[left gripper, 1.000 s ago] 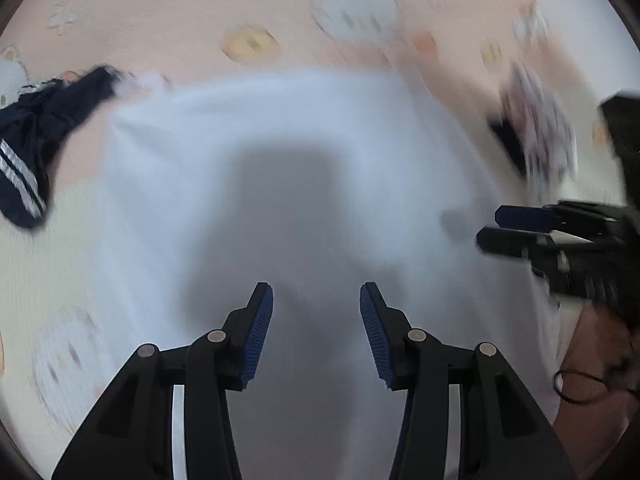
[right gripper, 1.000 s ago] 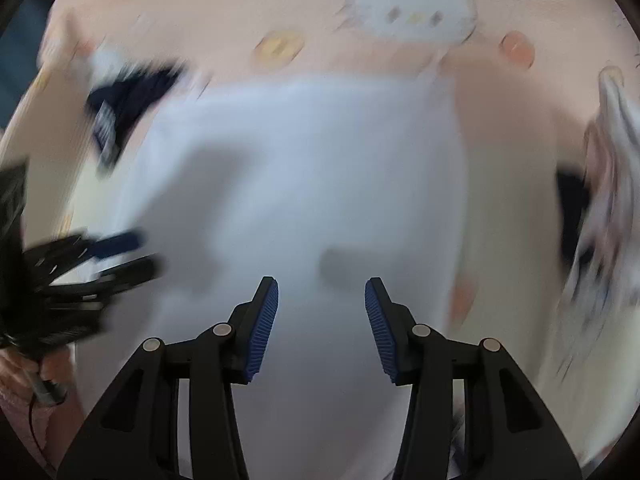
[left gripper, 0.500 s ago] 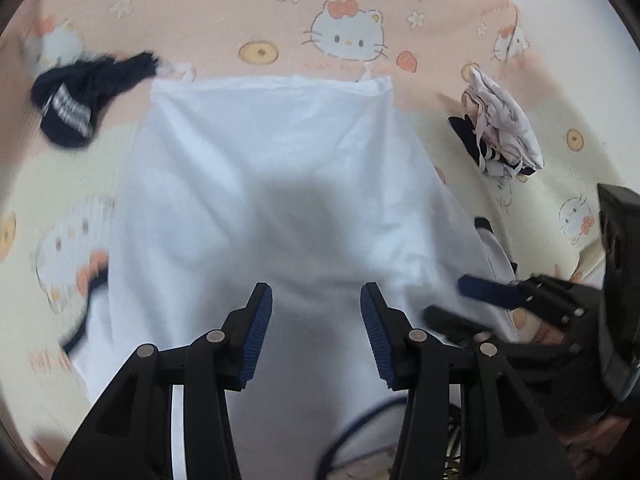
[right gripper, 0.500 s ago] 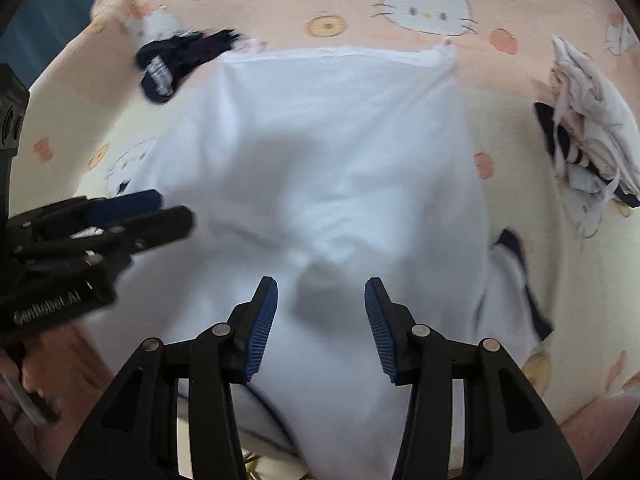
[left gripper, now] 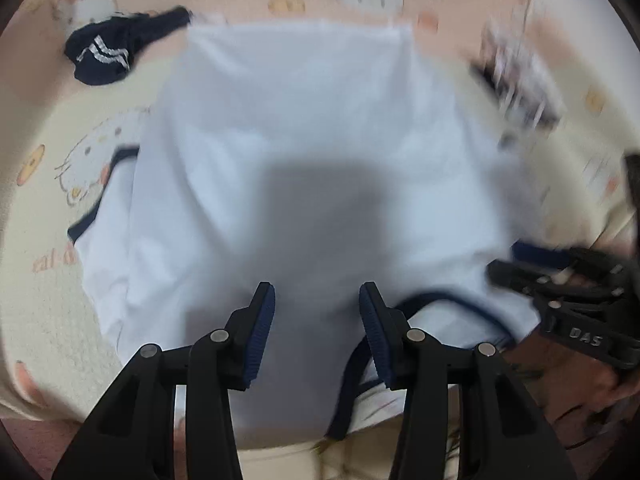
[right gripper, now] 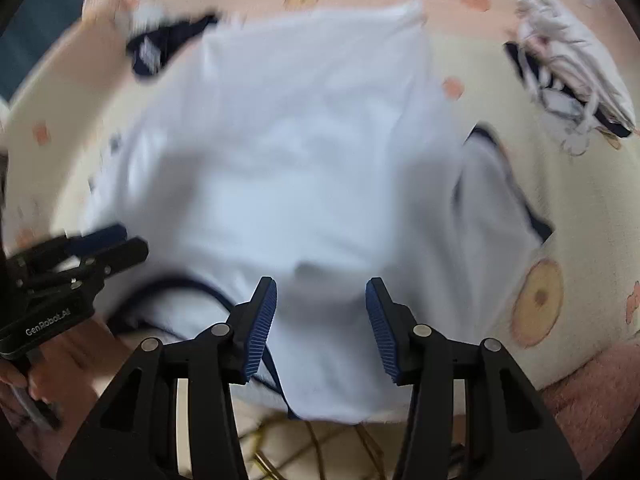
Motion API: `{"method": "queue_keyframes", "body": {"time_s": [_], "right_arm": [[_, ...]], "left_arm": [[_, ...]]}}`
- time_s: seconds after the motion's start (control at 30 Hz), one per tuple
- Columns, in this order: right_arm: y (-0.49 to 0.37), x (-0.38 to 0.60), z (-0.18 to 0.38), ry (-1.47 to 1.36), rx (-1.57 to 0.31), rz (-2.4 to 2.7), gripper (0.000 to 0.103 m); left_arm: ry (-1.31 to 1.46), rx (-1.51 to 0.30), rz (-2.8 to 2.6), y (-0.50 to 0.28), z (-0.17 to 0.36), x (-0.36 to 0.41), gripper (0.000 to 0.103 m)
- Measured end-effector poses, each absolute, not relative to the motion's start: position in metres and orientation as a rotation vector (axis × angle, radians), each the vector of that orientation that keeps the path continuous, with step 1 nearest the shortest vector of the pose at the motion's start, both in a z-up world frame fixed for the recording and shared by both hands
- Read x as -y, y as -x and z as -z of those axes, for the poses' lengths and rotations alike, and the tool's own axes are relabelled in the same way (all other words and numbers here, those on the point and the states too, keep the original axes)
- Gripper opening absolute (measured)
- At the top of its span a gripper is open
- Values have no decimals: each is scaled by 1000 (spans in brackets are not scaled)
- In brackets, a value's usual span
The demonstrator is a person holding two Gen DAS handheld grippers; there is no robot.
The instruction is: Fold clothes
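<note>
The white garment [left gripper: 320,152] with dark navy trim lies spread flat on the cartoon-print bed sheet [left gripper: 44,184], directly ahead of and beneath both tools. The left tool [left gripper: 316,312] hangs over the garment's near edge with its blue-padded fingers spread and gripping nothing, and the right tool [right gripper: 320,308] beside it is likewise spread and empty over the same edge. Beyond the left tool, far left, sits a crumpled navy garment [left gripper: 108,52]; far right of the right tool lies a patterned pile of clothes [right gripper: 568,76].
</note>
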State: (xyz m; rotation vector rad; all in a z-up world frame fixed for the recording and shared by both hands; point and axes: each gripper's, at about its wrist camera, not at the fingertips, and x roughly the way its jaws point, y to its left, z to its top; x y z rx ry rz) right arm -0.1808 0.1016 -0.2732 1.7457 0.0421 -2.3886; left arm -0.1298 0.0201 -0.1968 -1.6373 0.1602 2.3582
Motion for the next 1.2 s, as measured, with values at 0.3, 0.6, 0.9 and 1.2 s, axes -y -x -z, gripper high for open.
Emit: {"method": "queue_keyframes", "body": {"time_s": [0.3, 0.6, 0.9, 1.2], "right_arm": [[162, -125, 254, -1743, -85, 2455, 48], [171, -198, 256, -1966, 179, 2513, 48], [162, -277, 255, -1892, 873, 2499, 50], [179, -247, 263, -1770, 699, 2537, 55]], "left_arm": [[1624, -109, -2358, 118, 190, -19, 47], [1640, -61, -2340, 119, 195, -18, 48], [1502, 132, -2272, 127, 186, -49, 48], [1474, 146, -2091, 121, 195, -141, 48]]}}
